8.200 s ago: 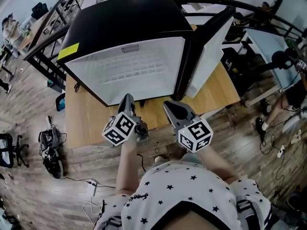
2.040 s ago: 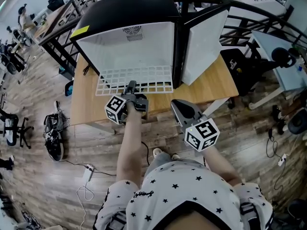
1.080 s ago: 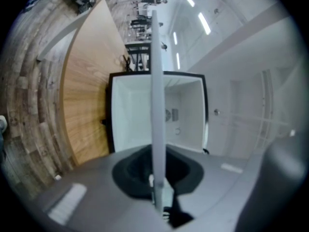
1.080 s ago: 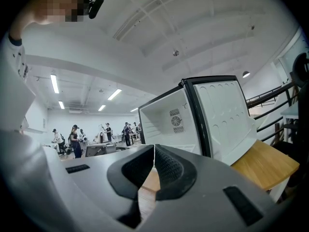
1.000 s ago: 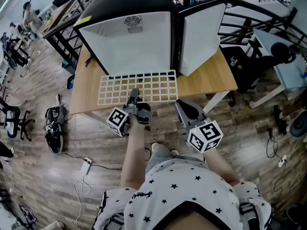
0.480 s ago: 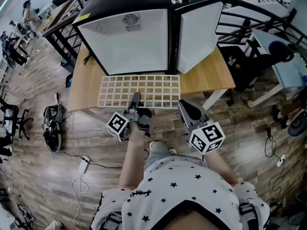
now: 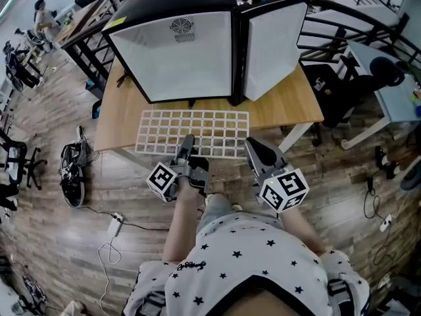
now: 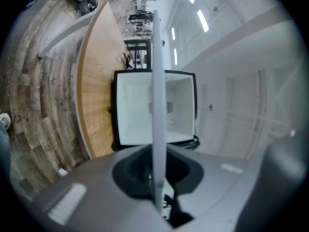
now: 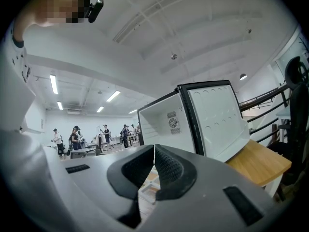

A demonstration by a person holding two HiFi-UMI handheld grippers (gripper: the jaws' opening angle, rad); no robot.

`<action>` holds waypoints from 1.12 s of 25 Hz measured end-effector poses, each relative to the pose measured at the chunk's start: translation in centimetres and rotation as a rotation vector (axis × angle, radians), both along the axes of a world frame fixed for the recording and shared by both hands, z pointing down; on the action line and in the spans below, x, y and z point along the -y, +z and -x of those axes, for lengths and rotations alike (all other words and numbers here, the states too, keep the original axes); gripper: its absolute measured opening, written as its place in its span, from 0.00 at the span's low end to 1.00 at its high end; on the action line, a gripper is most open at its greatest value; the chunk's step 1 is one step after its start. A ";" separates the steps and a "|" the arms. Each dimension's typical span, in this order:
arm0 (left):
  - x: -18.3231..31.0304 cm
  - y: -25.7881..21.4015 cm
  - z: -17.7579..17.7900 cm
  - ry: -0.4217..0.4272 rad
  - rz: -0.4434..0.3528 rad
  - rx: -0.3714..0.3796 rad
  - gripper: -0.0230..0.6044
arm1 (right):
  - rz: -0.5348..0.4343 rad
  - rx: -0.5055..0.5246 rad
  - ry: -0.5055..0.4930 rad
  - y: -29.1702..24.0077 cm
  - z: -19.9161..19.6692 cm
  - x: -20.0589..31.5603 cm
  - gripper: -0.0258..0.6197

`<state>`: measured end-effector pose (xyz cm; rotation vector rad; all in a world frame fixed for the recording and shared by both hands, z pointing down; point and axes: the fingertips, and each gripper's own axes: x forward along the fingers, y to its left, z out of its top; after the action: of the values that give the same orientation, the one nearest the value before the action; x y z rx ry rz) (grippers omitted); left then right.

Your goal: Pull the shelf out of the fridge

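The black fridge (image 7: 177,38) stands on the wooden table (image 7: 289,107), its white inside bare and its door (image 7: 273,45) swung open at the right. The white wire shelf (image 7: 194,132) lies flat in front of the fridge, clear of it, its near edge over the table's front edge. My left gripper (image 7: 187,143) is shut on the middle of that near edge. In the left gripper view the shelf (image 8: 158,81) shows edge-on as a white bar pinched between the jaws, with the fridge (image 8: 135,110) behind. My right gripper (image 7: 255,151) hovers beside the shelf's right corner, shut and holding nothing.
Black railings (image 7: 342,25) curve behind and to the right of the table. A dark chair (image 7: 335,84) stands at the right. A bag and cables (image 7: 69,176) lie on the wood floor at the left. Several people (image 9: 77,139) stand far off in the hall.
The shelf has slid out of the fridge toward me with my left gripper, and now lies wholly outside it. The right gripper has stayed put.
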<state>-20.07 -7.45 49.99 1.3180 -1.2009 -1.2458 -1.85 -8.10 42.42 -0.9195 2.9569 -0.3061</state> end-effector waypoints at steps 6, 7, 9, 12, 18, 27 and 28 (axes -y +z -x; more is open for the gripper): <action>-0.1 0.4 0.1 -0.003 0.005 -0.016 0.09 | 0.008 -0.005 -0.008 0.2 0.1 0.2 0.07; -0.1 0.3 0.1 -0.002 0.004 -0.012 0.09 | 0.008 -0.007 -0.010 0.2 0.1 0.2 0.07; -0.1 0.1 0.1 0.000 0.001 -0.003 0.09 | 0.000 -0.013 -0.010 0.2 0.2 0.1 0.07; 0.0 -0.1 0.0 0.004 0.000 -0.008 0.09 | -0.022 -0.019 -0.002 -0.1 0.1 -0.1 0.07; 0.1 -0.2 -0.1 0.020 -0.002 0.009 0.09 | -0.021 -0.025 0.003 0.0 0.0 -0.3 0.07; 0.4 -0.1 -0.2 0.024 0.002 0.009 0.09 | -0.020 -0.029 -0.007 0.1 0.2 -0.4 0.07; 0.4 0.0 -0.1 0.024 0.002 0.008 0.09 | -0.021 -0.031 -0.008 0.1 0.3 -0.4 0.07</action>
<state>-19.98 -7.86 49.97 1.3330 -1.1885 -1.2232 -2.12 -7.70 42.54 -0.9187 2.9864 -0.2632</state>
